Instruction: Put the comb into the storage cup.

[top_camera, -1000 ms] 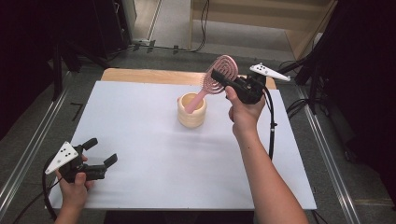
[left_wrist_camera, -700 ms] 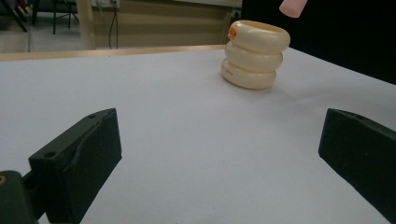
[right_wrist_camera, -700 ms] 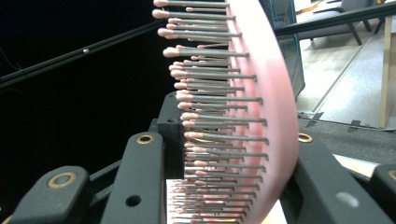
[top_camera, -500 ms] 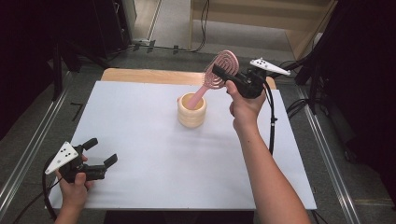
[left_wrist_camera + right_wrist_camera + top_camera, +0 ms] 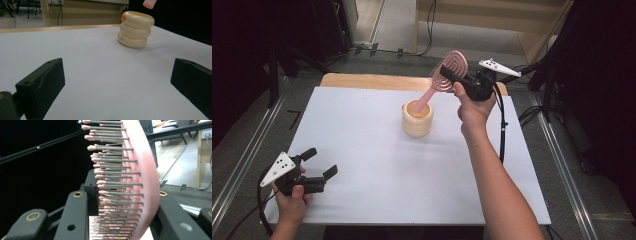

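Hairbrush (image 5: 447, 75) work is what I have in hand, though nearest to me my left claw (image 5: 319, 167) only waits, jaws spread wide and holding nothing, low over the near left corner of the white table (image 5: 362, 150). Farther out, about mid-table, stands the cream ribbed cup (image 5: 417, 119). Beyond it my right claw (image 5: 457, 80) is clamped on the pink brush's round head, bristles running between the jaws in the right gripper view. The brush slants down toward the cup; from the left gripper view its handle tip (image 5: 149, 3) hangs clear above the rim (lifting out or going in, I cannot tell). I judge this the cup-and-brush transfer step. If it goes in, I must line the tip over the mouth and lower without tipping the cup.
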Demonstrator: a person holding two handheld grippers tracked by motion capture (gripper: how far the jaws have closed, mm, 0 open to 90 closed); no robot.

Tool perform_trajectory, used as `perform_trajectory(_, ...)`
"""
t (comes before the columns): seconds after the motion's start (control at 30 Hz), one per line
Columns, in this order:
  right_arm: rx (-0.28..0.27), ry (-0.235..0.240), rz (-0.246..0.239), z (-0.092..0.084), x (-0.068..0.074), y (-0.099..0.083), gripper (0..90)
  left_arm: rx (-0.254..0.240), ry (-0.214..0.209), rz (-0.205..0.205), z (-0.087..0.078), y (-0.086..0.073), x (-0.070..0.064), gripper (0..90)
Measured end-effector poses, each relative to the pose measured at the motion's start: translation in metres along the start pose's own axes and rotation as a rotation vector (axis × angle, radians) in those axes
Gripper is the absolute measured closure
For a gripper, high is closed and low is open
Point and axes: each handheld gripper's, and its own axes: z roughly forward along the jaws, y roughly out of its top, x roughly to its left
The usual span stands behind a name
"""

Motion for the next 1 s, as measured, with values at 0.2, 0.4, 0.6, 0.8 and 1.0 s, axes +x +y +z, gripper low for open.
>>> perform_trajectory(0.2,0.005,-0.013,0.000,0.005,-0.004,-0.003,62.0,0.000,-0.002,0.002,0.000,0.000,0.000,0.0)
perform_trajectory(0.4,0.011,-0.025,0.004,0.011,-0.007,-0.006,61.9,0.001,-0.006,0.000,0.000,0.000,0.000,0.0)
perform_trajectory(0.6,0.024,-0.035,-0.006,0.016,-0.007,-0.009,61.9,0.002,-0.008,0.000,0.000,0.000,0.000,0.0)
perform_trajectory(0.8,0.035,-0.043,-0.013,0.021,-0.008,-0.014,61.9,0.003,-0.008,-0.001,0.000,0.000,0.000,0.0)
perform_trajectory(1.0,0.049,-0.049,-0.018,0.025,-0.010,-0.019,61.9,0.002,-0.009,0.000,0.000,0.000,0.000,0.0)
